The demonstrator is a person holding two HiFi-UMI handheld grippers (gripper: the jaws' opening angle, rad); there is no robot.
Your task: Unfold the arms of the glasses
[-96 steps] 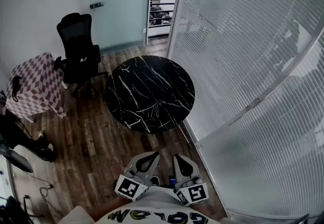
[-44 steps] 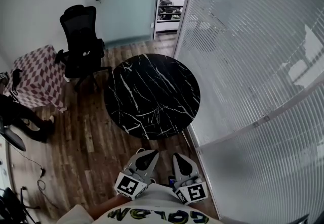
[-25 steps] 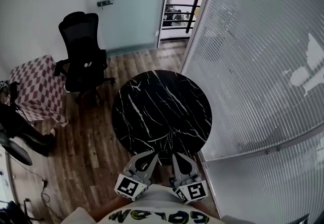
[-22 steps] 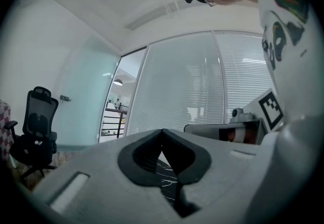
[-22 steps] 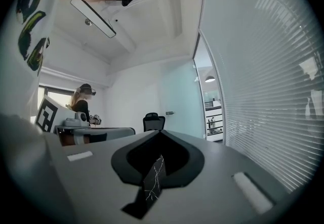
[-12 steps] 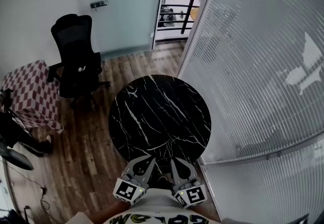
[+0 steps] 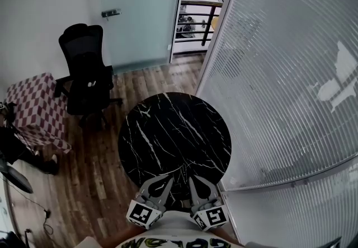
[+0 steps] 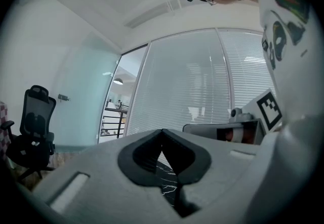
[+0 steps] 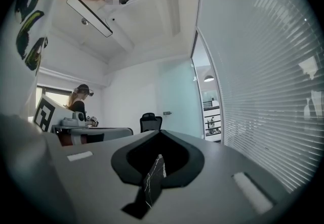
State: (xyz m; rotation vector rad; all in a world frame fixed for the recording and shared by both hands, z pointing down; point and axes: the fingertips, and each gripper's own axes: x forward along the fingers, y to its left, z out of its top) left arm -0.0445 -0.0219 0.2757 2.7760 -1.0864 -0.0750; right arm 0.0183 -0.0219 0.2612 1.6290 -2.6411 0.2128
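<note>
Left tongs [image 7: 166,181] and right tongs [image 7: 194,182]: both clenched, pads pressed tip to tip with nothing gripped, side by side close to the body, aimed level. Just past the tips, in the head view only, the whole of a round black marble table [image 7: 173,129], its near rim under both tips. Through the slit below each shut pair of jaws, no more than a sliver of that marble.

At the right edge of the left gripper view, the right marker cube [image 8: 271,109]; at the left edge of the right gripper view, the left marker cube [image 9: 44,113].

Of the glasses, nothing made out in any view, on the tabletop or at the tongs; no telling, then, of heading or long axis.

Farther out, left of the left tongs, a black office chair [image 7: 86,73] and a checked cloth [image 7: 33,110]. Ahead beyond the table, a frosted glass door [image 7: 140,12] and a railing [image 7: 197,17]. Right of the right tongs, a wall of slatted blinds [image 7: 279,73]. In the right gripper view alone, far off at the left, a second person [image 9: 80,100].
</note>
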